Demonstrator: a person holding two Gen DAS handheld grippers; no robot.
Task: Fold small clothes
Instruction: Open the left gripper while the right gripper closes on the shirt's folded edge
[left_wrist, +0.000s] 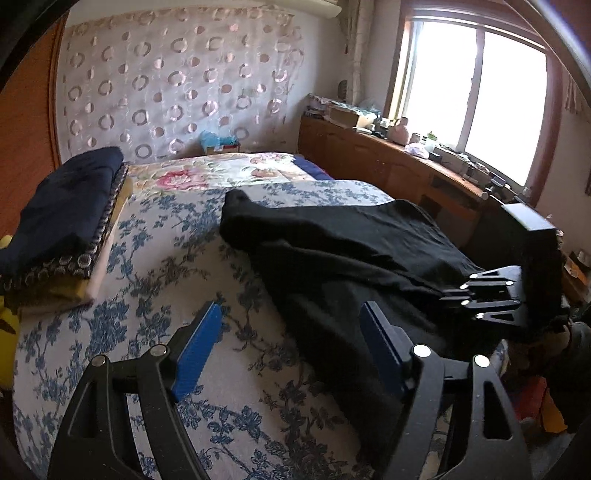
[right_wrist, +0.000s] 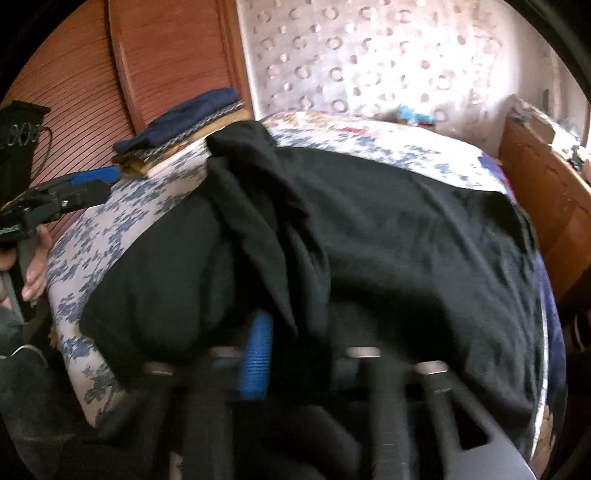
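Observation:
A black garment (left_wrist: 351, 251) lies rumpled across the right side of the floral bedspread (left_wrist: 166, 258), with a fold ridged up along its middle (right_wrist: 258, 206). My left gripper (left_wrist: 291, 314) hovers open low over the bed; its right blue pad is over the garment's near edge, its left pad over bare bedspread, and nothing is between them. My right gripper (right_wrist: 295, 354) is shut on a bunched fold of the black garment at its near edge; one blue pad (right_wrist: 256, 358) shows and cloth covers the other. In the left wrist view the right gripper (left_wrist: 465, 295) comes in from the right.
A stack of folded clothes (left_wrist: 66, 229) with a navy piece on top sits at the bed's far left by the wooden headboard (right_wrist: 166, 55). A cluttered wooden cabinet (left_wrist: 388, 162) runs under the window on the right. A hand (right_wrist: 35, 266) holds the left gripper (right_wrist: 107, 177).

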